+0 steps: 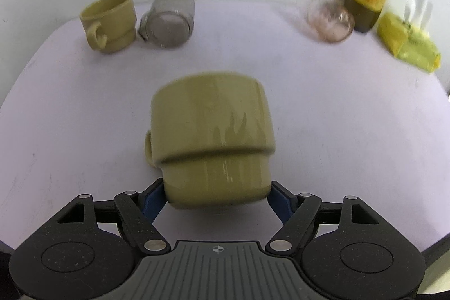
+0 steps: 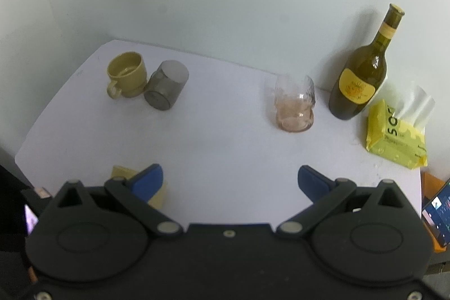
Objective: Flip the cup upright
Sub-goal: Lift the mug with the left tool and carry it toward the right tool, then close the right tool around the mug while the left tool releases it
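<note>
An olive-yellow mug (image 1: 211,137) sits between the blue pads of my left gripper (image 1: 215,194), which is shut on its narrower base; the wide rim points away from the camera and its handle is on the left. A corner of this mug (image 2: 123,173) shows behind the left finger in the right wrist view. My right gripper (image 2: 230,179) is open and empty above the white table's (image 2: 225,145) near part.
At the back left stand a second yellow mug (image 2: 126,75), upright, and a grey glass (image 2: 166,85) tilted against it. A clear pinkish glass (image 2: 294,104), a green wine bottle (image 2: 360,75) and a yellow tissue pack (image 2: 396,137) stand at the back right near the wall.
</note>
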### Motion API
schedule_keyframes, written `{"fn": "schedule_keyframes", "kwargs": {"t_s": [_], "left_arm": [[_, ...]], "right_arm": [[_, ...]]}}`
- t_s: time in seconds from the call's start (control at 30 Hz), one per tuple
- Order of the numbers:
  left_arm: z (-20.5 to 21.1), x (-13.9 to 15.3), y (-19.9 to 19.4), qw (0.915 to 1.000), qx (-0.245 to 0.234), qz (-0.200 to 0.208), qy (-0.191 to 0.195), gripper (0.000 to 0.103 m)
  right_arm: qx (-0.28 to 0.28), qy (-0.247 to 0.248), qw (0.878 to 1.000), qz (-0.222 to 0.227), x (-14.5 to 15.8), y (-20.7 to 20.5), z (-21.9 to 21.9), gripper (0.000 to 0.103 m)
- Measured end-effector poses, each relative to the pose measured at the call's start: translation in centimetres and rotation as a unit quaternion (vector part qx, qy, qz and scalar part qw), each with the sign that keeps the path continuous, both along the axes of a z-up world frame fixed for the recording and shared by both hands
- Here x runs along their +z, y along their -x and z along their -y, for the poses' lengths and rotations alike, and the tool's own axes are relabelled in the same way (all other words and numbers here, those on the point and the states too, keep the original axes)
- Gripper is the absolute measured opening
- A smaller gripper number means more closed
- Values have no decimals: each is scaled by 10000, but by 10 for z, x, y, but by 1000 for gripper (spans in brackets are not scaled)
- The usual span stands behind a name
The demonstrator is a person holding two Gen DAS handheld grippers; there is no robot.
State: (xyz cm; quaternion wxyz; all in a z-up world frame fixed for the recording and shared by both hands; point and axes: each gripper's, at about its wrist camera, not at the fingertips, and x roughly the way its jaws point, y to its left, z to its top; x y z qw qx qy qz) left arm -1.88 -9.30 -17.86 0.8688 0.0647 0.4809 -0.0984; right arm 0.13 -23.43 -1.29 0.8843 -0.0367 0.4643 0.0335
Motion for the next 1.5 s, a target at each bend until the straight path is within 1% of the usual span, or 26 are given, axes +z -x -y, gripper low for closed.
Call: {"fn": "schedule_keyframes", "kwargs": {"t_s": [0.07, 0.17, 0.27, 0.4, 0.53, 0.6, 0.73, 0.83, 0.87, 0.9, 1.0, 1.03, 1.07, 1.1, 1.27, 1.37, 1.43, 1.5], "left_arm": [[-2, 3, 1, 10000, -76, -1, 59, 75], [-4, 9, 7, 9996, -259, 98, 84, 79], [-9, 18, 12, 9990, -369, 195, 142, 79], [-20, 27, 14, 9987, -396, 224, 237, 81], [-38, 41, 21, 9979, -454, 328, 327, 81], [-51, 49, 25, 9975, -439, 342, 444, 81], [-76, 65, 30, 9970, -196, 398, 632, 81], [-112, 87, 34, 9946, 310, 592, 794, 83], [-123, 93, 35, 9934, 470, 650, 816, 83], [-135, 98, 36, 9922, 606, 706, 825, 83], [-164, 115, 39, 9896, 861, 929, 676, 83], [-172, 122, 41, 9890, 901, 1009, 602, 83], [-180, 129, 42, 9882, 928, 1090, 553, 84], [-187, 137, 44, 9869, 962, 1185, 520, 85], [-215, 164, 48, 9809, 1042, 1551, 533, 87], [-222, 174, 47, 9790, 1101, 1603, 608, 87], [-222, 177, 45, 9792, 1094, 1600, 595, 91], [-218, 183, 43, 9794, 1165, 1568, 520, 95]], "right_arm": [[-15, 20, 10000, -19, -1, 2, -4, 103], [-47, 41, 10000, -28, -1, 6, -9, 103], [-87, 58, 9999, -40, -3, 6, -13, 103], [-170, 91, 9997, -122, -8, 6, -21, 103], [-211, 38, 9996, -165, -16, 5, -30, 103], [-204, 47, 9996, -183, -21, 5, -35, 103], [-176, -65, 9994, -280, -36, 8, -48, 103], [-91, -273, 9992, -264, -47, 13, -58, 103], [-8, -408, 9988, -262, -56, 16, -63, 103], [96, -517, 9983, -236, -68, 20, -70, 103], [267, -524, 9982, -125, -92, 26, -89, 103], [285, -517, 9982, -108, -97, 27, -92, 103], [273, -479, 9984, -89, -112, 27, -100, 103], [246, -454, 9986, -107, -118, 27, -103, 103], [-43, -557, 9983, -149, -145, 25, -115, 100], [-259, -558, 9980, -157, -150, 23, -120, 98], [-406, -634, 9971, -138, -152, 23, -120, 96], [-454, -621, 9970, -114, -153, 22, -122, 89]]}}
